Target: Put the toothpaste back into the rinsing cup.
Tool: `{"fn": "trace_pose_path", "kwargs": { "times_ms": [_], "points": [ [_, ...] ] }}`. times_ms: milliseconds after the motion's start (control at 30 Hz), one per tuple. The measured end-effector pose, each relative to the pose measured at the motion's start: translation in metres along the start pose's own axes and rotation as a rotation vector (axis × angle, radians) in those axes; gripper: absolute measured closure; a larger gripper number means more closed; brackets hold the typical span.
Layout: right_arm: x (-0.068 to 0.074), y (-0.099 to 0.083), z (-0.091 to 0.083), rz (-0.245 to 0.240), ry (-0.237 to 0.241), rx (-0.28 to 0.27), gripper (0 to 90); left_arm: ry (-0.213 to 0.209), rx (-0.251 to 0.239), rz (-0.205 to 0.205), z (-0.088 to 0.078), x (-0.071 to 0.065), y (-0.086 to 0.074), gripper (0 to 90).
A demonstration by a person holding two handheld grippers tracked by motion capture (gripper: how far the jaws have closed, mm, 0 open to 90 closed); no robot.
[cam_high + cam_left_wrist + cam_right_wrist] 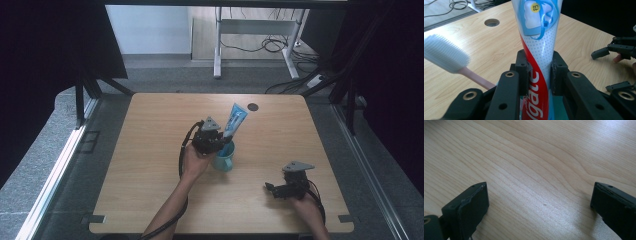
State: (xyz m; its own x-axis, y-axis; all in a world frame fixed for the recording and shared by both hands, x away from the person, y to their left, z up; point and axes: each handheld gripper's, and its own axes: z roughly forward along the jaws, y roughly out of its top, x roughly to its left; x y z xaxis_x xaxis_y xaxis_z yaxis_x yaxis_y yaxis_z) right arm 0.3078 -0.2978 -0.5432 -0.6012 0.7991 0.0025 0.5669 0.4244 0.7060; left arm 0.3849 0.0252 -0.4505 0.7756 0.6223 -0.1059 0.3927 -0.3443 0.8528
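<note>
A Colgate toothpaste tube (235, 119) (540, 45) stands tilted over a teal cup (223, 158) near the table's middle. My left gripper (216, 140) (539, 75) is shut on the tube's lower part, both pads pressing its sides. A toothbrush (447, 56) with a white head and pink handle leans out of the cup to the left of the tube. My right gripper (274, 190) (539, 202) rests low over bare wood at the front right, jaws wide open with nothing between them; it is seen at the right edge as the right gripper (609, 51).
The wooden table (150, 165) has a round cable hole (253, 106) (491, 22) near its far edge. A white desk frame (250, 30) and cables stand on the floor beyond.
</note>
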Motion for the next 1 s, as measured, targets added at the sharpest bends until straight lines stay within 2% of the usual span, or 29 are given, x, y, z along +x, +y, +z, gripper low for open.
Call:
{"fn": "trace_pose_path", "kwargs": {
  "times_ms": [333, 667, 867, 1000],
  "points": [
    [0.000, 0.000, 0.000, 0.000, 0.000, 0.000, 1.3, 0.008, 0.022, 0.018, 0.006, -0.005, -0.006, 73.1],
    [0.000, 0.000, 0.000, 0.000, 0.001, -0.001, 1.3, 0.008, 0.007, -0.006, 0.006, -0.004, -0.011, 72.6],
    [0.000, 0.000, 0.000, 0.000, 0.001, -0.001, 1.3, 0.027, 0.023, 0.023, 0.006, -0.006, -0.012, 71.8],
    [0.000, 0.000, 0.000, 0.001, 0.001, -0.001, 1.3, 0.028, 0.032, 0.024, 0.006, -0.005, -0.014, 71.7]
  ]
}}
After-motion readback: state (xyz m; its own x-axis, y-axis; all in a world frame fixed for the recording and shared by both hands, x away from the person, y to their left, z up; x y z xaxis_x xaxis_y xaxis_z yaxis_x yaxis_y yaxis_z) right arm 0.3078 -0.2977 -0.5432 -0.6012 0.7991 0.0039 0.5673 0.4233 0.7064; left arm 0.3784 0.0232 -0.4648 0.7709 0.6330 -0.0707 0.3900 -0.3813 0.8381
